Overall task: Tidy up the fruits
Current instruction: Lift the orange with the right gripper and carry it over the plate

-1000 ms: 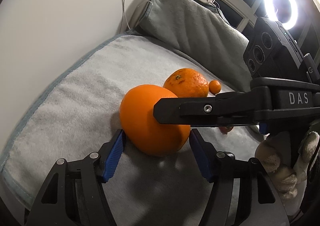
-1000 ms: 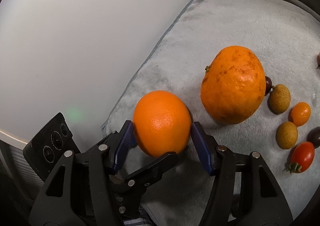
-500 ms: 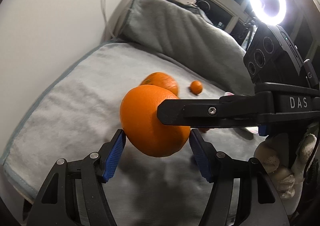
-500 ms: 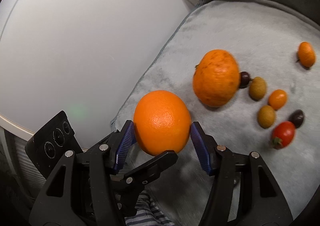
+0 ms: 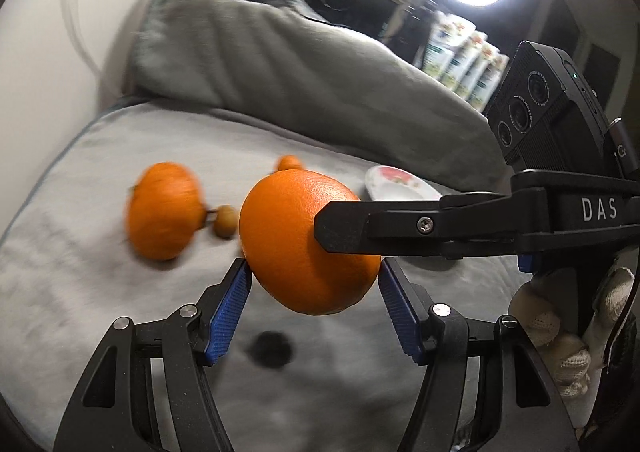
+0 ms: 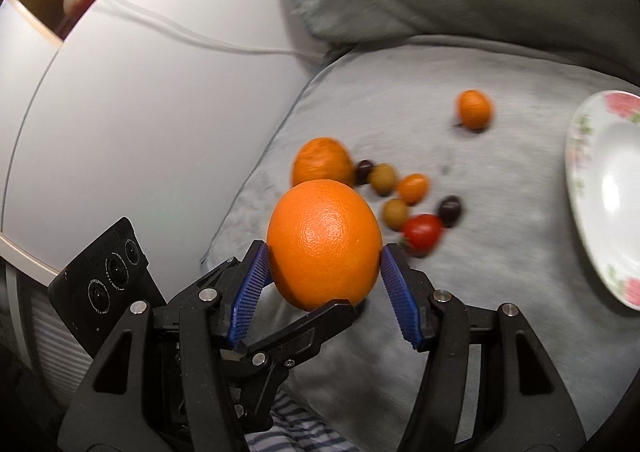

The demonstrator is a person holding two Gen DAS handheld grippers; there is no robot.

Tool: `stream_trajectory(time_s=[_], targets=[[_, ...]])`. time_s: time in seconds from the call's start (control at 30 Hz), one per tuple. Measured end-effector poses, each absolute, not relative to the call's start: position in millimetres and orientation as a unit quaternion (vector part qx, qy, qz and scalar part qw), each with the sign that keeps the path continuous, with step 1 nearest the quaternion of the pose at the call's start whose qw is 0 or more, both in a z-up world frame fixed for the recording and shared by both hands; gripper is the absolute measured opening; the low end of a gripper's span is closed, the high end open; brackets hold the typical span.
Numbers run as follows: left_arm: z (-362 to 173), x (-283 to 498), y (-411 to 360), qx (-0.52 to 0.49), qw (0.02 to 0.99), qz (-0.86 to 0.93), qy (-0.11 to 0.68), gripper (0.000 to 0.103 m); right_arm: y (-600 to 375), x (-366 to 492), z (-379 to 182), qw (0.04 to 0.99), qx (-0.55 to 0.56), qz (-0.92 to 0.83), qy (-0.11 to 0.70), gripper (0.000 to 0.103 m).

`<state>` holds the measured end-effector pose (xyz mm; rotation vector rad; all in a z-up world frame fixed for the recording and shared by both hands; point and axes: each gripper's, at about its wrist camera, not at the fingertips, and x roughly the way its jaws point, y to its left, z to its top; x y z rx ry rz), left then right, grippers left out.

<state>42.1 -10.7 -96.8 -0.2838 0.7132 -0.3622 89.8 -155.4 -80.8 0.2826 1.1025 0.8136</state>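
A large smooth orange point(image 5: 288, 220) hangs above the grey towel point(image 5: 80, 292), gripped crosswise by both grippers. My left gripper point(image 5: 313, 261) is shut on it, blue pads against its sides. My right gripper point(image 6: 324, 248) is shut on the same orange point(image 6: 324, 228); one of its black fingers point(image 5: 360, 228) lies across the fruit in the left wrist view. On the towel lie a speckled tangerine point(image 6: 320, 164), a small tangerine point(image 6: 474, 108), a cherry tomato point(image 6: 422, 230), a kumquat point(image 6: 414, 188) and several small brown and dark fruits.
A floral white plate point(image 6: 576, 156) sits on the towel at the right, also seen as the plate point(image 5: 400, 184) behind the orange. A grey cushion point(image 5: 280, 64) rises at the back. A gloved hand point(image 5: 560, 332) holds the right gripper. White surface with a cable point(image 6: 200, 40) at left.
The orange has come up off the towel, held by both grippers, and has travelled right. The plate has come into view. The speckled tangerine now lies farther off.
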Motion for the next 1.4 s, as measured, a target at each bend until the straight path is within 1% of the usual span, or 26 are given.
stream_trajectory(time_s=[0.43,0.7,0.97,1.23,1.4], targets=[[-90,69,-93,-0.090,0.897,-0.247,0.356,0.066,-254,94,-78,0.793,0.182,0.315,0.489,0.061],[-92,88,-130,-0.071,0.886,-0.275,0.367,0.066,-293,103,-85,0.804,0.203,0.284,0.481,0.061],[-101,100,-154,-0.059,0.877,-0.287,0.382,0.066,-321,111,-99,0.802,0.228,0.264,0.484,0.061],[-106,106,-163,-0.048,0.875,-0.283,0.391,0.066,-330,120,-109,0.800,0.243,0.257,0.485,0.061],[-104,104,-165,-0.043,0.876,-0.283,0.388,0.065,-340,120,-99,0.815,0.247,0.244,0.463,0.061]])
